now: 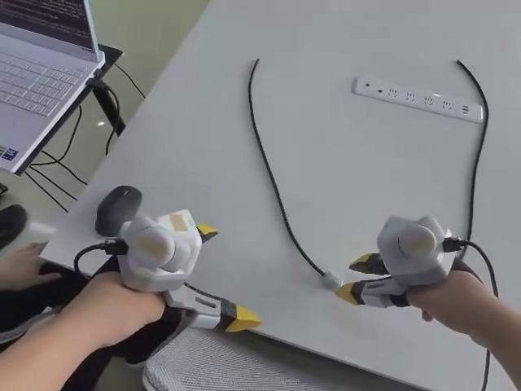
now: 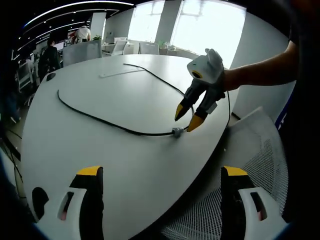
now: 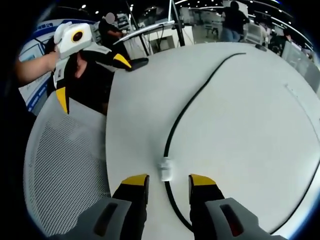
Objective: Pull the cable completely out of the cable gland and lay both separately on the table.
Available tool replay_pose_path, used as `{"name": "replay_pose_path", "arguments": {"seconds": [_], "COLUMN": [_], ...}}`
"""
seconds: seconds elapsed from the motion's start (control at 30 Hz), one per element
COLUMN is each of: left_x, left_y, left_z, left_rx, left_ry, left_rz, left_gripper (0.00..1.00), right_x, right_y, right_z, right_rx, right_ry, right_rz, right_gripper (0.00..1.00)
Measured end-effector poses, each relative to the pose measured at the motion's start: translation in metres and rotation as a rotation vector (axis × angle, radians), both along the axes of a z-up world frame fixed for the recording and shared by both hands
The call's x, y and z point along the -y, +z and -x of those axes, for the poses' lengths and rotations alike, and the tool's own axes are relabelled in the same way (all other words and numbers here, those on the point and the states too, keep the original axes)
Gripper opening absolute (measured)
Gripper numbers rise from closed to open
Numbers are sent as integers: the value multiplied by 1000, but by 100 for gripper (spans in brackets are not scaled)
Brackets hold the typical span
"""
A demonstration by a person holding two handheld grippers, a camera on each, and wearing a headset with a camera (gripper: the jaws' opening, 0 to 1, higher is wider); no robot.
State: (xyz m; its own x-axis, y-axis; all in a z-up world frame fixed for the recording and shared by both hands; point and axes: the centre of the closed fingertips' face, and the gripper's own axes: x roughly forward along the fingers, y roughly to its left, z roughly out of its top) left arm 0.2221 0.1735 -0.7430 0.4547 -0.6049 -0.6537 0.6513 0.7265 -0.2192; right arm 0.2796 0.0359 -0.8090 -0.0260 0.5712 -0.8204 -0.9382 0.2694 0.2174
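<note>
A long black cable (image 1: 273, 183) lies in a curve on the white table (image 1: 342, 163). Its near end carries a small white cable gland (image 1: 330, 281) close to the front edge. My right gripper (image 1: 356, 278) is open, its yellow tips just right of the gland and apart from it. In the right gripper view the gland (image 3: 165, 169) lies just ahead of the gap of the right gripper (image 3: 169, 181), and the cable (image 3: 176, 207) runs back between the jaws. My left gripper (image 1: 226, 275) is wide open past the table's front edge, holding nothing. The left gripper view shows the gland (image 2: 176, 132) and the right gripper (image 2: 189, 116).
A white power strip (image 1: 419, 99) with a black cord (image 1: 480, 155) lies at the far right. A dark mouse (image 1: 118, 209) sits at the left edge, beside a laptop (image 1: 41, 73) on a stand. A mesh chair (image 1: 212, 362) is below the front edge.
</note>
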Motion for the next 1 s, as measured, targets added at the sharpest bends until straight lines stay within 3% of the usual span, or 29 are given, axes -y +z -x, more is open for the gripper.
{"name": "replay_pose_path", "arguments": {"seconds": [0.4,0.6,1.0], "left_x": [0,-1,6], "left_y": [0,3,3], "left_z": [-4,-8,-4], "left_rx": [-8,-4,-15], "left_ry": [10,24,20], "left_rz": [19,37,53], "left_gripper": [97,97,97], "right_x": [-5,-5,-6], "right_y": [-11,-15,-15], "right_z": [5,9,5], "right_rx": [-8,18,60], "right_ry": [32,72,43], "right_rz": [30,59,71], "right_gripper": [16,11,9]}}
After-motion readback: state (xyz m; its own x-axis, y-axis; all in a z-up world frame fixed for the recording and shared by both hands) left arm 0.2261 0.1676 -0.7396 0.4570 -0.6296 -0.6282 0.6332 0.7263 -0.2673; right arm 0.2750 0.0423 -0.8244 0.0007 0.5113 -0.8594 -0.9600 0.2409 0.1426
